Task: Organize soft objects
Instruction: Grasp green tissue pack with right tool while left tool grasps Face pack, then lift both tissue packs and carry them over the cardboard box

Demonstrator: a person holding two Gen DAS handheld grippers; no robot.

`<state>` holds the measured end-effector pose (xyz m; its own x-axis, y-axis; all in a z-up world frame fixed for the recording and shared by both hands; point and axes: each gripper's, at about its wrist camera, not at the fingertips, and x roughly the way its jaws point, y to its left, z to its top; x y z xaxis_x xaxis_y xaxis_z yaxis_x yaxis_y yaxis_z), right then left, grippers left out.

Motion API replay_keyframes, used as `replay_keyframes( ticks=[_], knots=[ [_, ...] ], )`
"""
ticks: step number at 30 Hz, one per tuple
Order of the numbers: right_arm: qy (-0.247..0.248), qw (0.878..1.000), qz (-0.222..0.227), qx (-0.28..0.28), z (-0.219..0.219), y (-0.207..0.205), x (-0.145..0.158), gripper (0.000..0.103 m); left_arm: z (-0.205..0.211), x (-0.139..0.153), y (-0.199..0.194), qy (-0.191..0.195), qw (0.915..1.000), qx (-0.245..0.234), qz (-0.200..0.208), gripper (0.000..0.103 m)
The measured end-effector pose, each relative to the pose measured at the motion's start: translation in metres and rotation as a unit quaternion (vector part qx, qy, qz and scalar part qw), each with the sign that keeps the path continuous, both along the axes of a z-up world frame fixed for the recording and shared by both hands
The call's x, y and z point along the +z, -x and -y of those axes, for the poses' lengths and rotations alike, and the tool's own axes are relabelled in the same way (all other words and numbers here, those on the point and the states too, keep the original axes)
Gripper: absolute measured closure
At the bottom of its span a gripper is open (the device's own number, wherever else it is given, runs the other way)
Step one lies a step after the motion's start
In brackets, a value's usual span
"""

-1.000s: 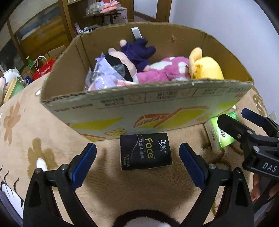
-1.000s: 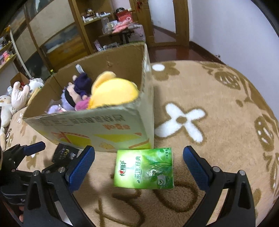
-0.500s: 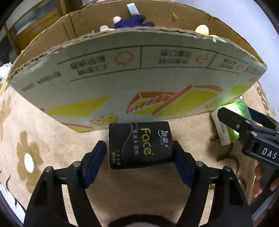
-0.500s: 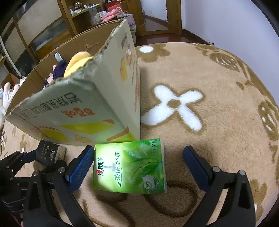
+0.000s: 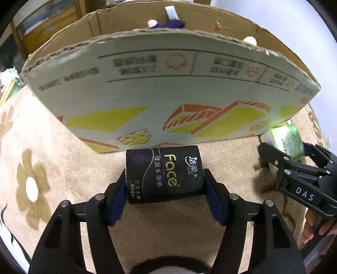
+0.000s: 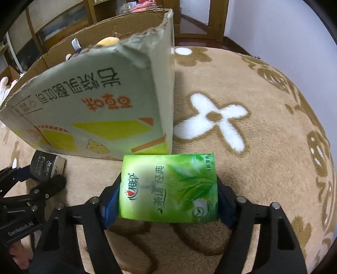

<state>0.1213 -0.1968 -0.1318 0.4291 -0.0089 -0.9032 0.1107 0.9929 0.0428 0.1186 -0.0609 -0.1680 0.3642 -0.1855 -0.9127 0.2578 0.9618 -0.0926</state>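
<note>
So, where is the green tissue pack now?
The green plastic tissue pack sits between the right gripper's jaws, on the beige carpet beside the cardboard box's corner.

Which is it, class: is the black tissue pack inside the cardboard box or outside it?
Outside. The black tissue pack lies on the carpet before the cardboard box, clamped by the left claw.

Floor covering: tan plush carpet (image 6: 263,118), with a white four-petal flower (image 6: 212,122) and brown scroll marks.
Second flower: brown with white centre (image 5: 31,185), left on the carpet.
Background furniture: wooden cabinet (image 6: 63,27) with glass panels.
Wall: white wall (image 6: 273,27), right side.
Doorway: wooden door frame (image 6: 217,16), far end.
</note>
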Motion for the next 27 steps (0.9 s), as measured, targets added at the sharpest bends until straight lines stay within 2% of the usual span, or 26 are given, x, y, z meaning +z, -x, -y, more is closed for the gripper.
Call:
replay_keyframes(
  ticks=[5, 11, 17, 21, 24, 27],
  knots=[
    [0.003, 1.0, 0.006, 0.004, -0.001, 0.005, 0.004, 0.024, -0.017, 0.01, 0.007, -0.001, 0.9998, 0.019, 0.005, 0.038],
    [0.005, 1.0, 0.027, 0.014, 0.0, 0.014, 0.02, 0.024, -0.029, 0.032, 0.027, -0.015, 0.9991, 0.02, 0.035, 0.038],
    [-0.001, 0.998, 0.06, 0.015, 0.005, 0.026, 0.045, 0.024, -0.035, 0.061, 0.052, -0.039, 0.994, 0.025, 0.099, 0.038],
    [-0.002, 0.996, 0.089, 0.016, 0.004, 0.036, 0.068, 0.024, -0.032, 0.079, 0.07, -0.022, 0.9902, 0.023, 0.136, 0.038],
    [-0.007, 0.993, 0.113, 0.016, 0.006, 0.043, 0.086, 0.024, -0.025, 0.105, 0.083, -0.004, 0.9849, 0.017, 0.172, 0.038],
    [-0.006, 0.99, 0.142, 0.022, 0.006, 0.05, 0.105, 0.024, -0.017, 0.133, 0.092, -0.005, 0.9785, 0.011, 0.206, 0.038]
  ],
)
